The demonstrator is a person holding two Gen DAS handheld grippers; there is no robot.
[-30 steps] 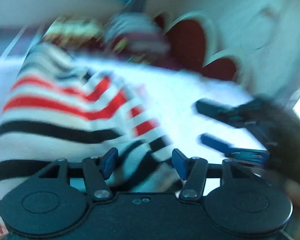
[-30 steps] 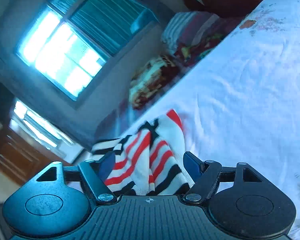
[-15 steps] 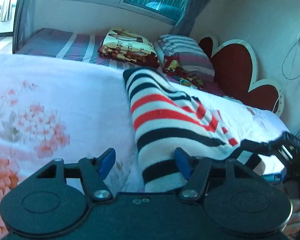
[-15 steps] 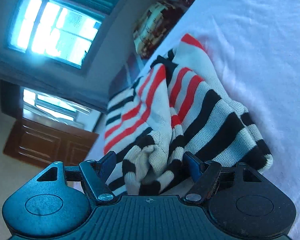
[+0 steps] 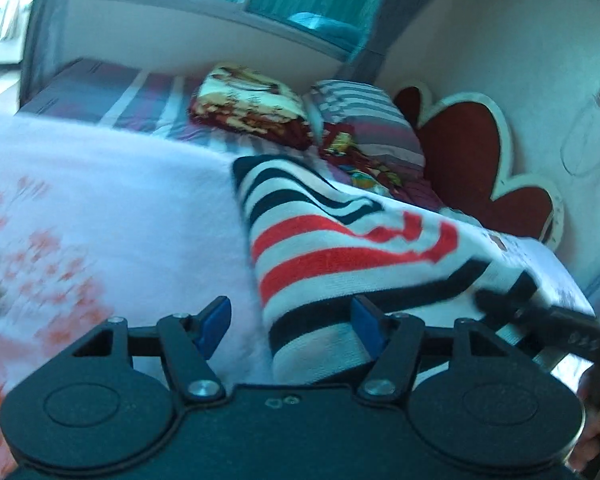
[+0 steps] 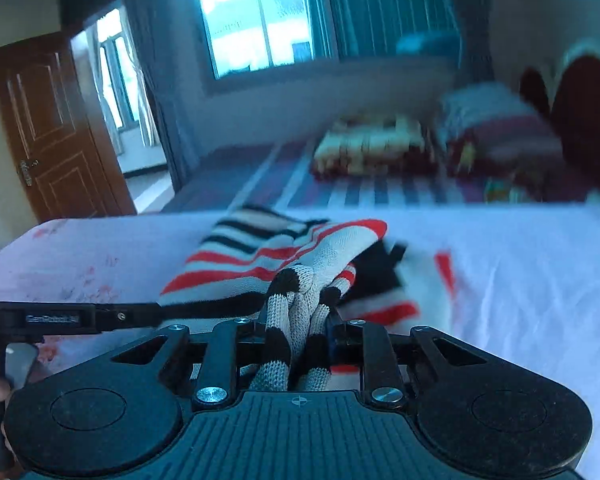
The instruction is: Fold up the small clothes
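Gripping item: right tongs [image 6: 296, 332], jaws just closed on a bunched fold of striped knit garment [image 6: 276, 256]. Left tongs [image 5: 290, 320] open, hem's edge between pads, unpressed. Garment lies on bed [image 5: 100, 200], twelve o'clock. Fold can begin.

Red-black-white striped sweater [image 5: 340, 256], white sheet [image 5: 120, 200] with seemingly pinkish-orange flowers
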